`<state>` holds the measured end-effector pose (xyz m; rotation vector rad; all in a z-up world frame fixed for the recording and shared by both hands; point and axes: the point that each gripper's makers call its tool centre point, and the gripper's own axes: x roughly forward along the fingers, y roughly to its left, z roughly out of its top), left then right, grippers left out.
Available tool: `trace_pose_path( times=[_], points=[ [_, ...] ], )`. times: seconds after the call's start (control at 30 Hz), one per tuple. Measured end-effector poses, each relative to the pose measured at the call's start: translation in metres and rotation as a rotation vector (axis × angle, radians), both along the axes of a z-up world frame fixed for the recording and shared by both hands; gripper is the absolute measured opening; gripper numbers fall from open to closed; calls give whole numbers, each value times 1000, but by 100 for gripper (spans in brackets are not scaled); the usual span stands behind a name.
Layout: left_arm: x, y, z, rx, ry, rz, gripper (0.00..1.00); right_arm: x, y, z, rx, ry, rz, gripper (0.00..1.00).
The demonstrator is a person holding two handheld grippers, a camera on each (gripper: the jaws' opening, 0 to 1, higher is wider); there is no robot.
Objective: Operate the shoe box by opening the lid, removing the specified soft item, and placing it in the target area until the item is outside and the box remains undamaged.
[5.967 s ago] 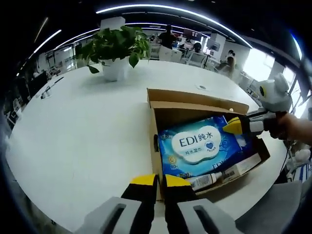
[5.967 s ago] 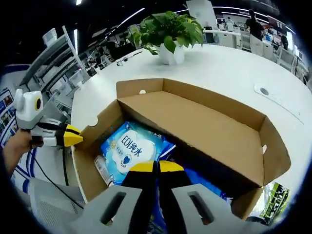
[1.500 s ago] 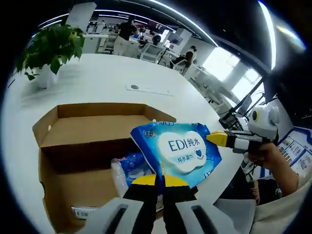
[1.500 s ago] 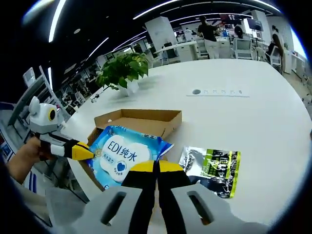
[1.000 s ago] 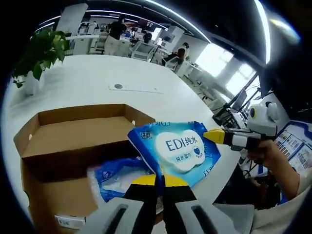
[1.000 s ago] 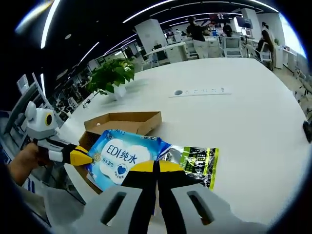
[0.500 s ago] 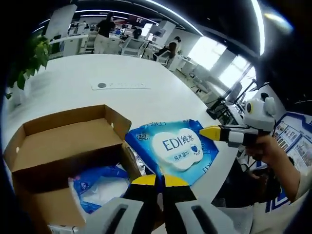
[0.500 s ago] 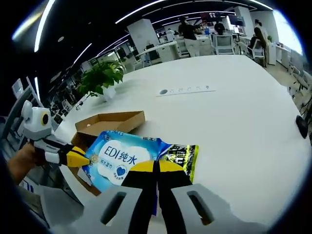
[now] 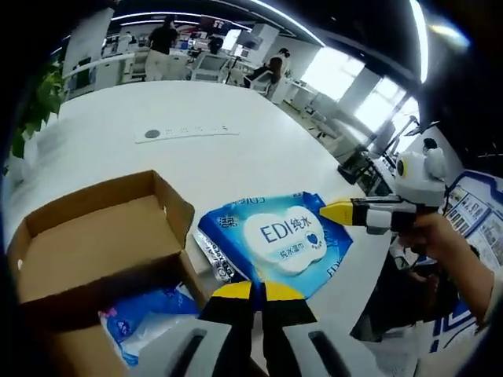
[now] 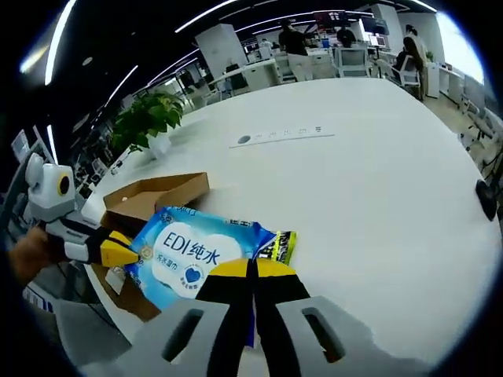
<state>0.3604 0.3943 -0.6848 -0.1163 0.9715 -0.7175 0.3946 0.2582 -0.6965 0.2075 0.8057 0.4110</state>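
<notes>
While both claws are gripping it, the blue wipes pack (image 9: 279, 242) is hanging in the air just beside the shoe box (image 9: 94, 251), past its open end and outside it. The left claw (image 9: 251, 292) is clamped on one edge of the pack, jaws pressed together. The right claw (image 10: 251, 269) is doing the same on the opposite edge, and its yellow tip is poking in at the pack's far corner in the left gripper view.

Everything's happening over a big white tabletop (image 10: 377, 204) in an open office with ceiling light strips and people standing way back.

Around the box: another bluish plastic package (image 9: 149, 310) is sitting inside it, a green-and-black pouch (image 10: 277, 245) is peeking out from under the pack on the tabletop, and a potted plant (image 10: 149, 118) is standing well beyond the box.
</notes>
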Motion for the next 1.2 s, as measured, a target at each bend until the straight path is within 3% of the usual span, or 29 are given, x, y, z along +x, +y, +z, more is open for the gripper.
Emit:
trace_pose_path(
  times=[0.27,0.57,0.8,1.2],
  points=[
    [11,-3,-13,79,11,-43,1,11,-1,-23,8,31,3,0],
    [21,-2,-22,195,-34,-126,1,20,4,-45,22,43,-7,0],
    [24,-1,-31,257,-35,-178,1,24,6,-57,34,49,-23,0],
    [25,-3,-39,303,-41,-226,2,30,4,-61,44,37,-64,0]
  ],
)
